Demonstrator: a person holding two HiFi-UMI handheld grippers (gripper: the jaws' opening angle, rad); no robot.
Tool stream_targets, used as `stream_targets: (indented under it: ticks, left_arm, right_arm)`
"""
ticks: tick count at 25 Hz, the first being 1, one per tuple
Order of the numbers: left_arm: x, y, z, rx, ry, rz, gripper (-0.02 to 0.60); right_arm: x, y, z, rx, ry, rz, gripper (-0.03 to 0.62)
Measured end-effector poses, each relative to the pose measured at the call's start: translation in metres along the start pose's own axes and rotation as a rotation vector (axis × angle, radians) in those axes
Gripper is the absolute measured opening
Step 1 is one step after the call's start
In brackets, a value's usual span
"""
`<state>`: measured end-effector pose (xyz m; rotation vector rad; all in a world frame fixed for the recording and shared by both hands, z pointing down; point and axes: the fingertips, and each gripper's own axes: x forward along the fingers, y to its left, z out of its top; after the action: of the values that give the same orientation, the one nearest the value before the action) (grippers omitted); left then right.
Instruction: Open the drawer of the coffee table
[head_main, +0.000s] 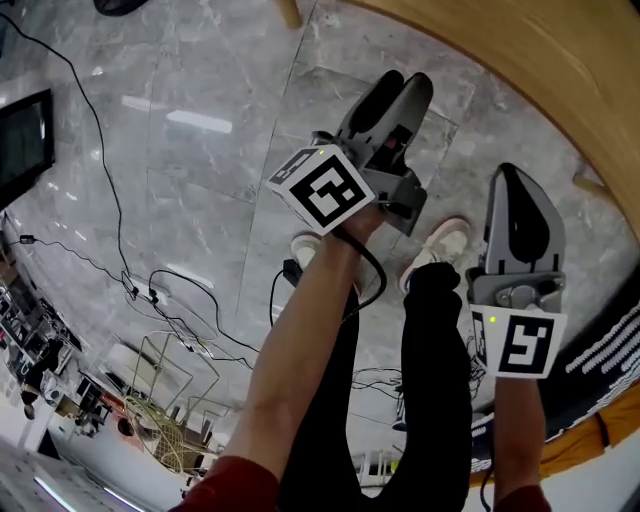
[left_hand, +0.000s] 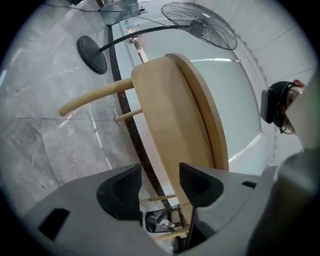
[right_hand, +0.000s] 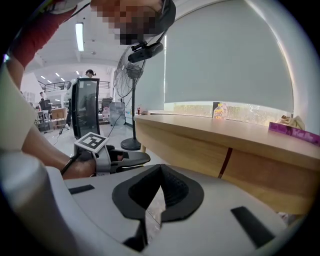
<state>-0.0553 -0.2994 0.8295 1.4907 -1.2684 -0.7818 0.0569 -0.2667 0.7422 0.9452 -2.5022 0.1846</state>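
Tiles of grey marble floor (head_main: 200, 150) fill most of the head view, with cables (head_main: 170, 300) trailing at the left. The table (head_main: 560, 70) shows only as a curved wooden edge at the upper right, ahead of the person. The left gripper (head_main: 397, 95) reaches out towards that edge but stays short of it, while the right gripper (head_main: 515, 190) hangs beside the leg, nearer the table. Neither touches wood. In the left gripper view the claw (left_hand: 159, 187) stands apart with nothing between the pads. The table appears tipped on its side there, so this gripper is rolled over, probably to line its jaws up with a front panel or pull. A fan (left_hand: 200, 25) stands beyond the table. In the right gripper view the claw (right_hand: 160, 187) is closed tip to tip and empty, which suggests it waits as the spare hand. This view looks along the table's side, where a thin dark red strip (right_hand: 225, 162) crosses the wood. Whether that marks the drawer I cannot tell, and no drawer front is plain in any view. The task looks barely begun, with the drawer not yet reached.
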Motion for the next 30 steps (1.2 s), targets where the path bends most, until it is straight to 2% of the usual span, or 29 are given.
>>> stream_targets:
  ticks: [4,8,13,21,30]
  left_arm:
    - [0.022,0.002,0.006,-0.179,-0.069,-0.086,0.222]
    - [0.034,-0.005,0.016,-0.304,-0.156,-0.216,0.227]
    - [0.036,-0.005,0.013,-0.289,-0.145,-0.309,0.236]
    - [0.053,-0.021,0.023,-0.349,-0.219,-0.444,0.25]
    - [0.053,-0.022,0.024,-0.361,-0.235,-0.442,0.238]
  right_arm:
    - [0.009,-0.003,-0.003,0.015,0.01,0.007,-0.003]
    - [0.008,-0.003,-0.016,0.031,0.036,0.009,-0.003]
    - [0.005,0.001,-0.031,0.047,0.046,0.006,-0.003]
    - [0.005,-0.007,-0.04,0.056,0.065,0.009,-0.003]
    - [-0.001,-0.006,-0.041,0.072,0.066,-0.004,-0.003]
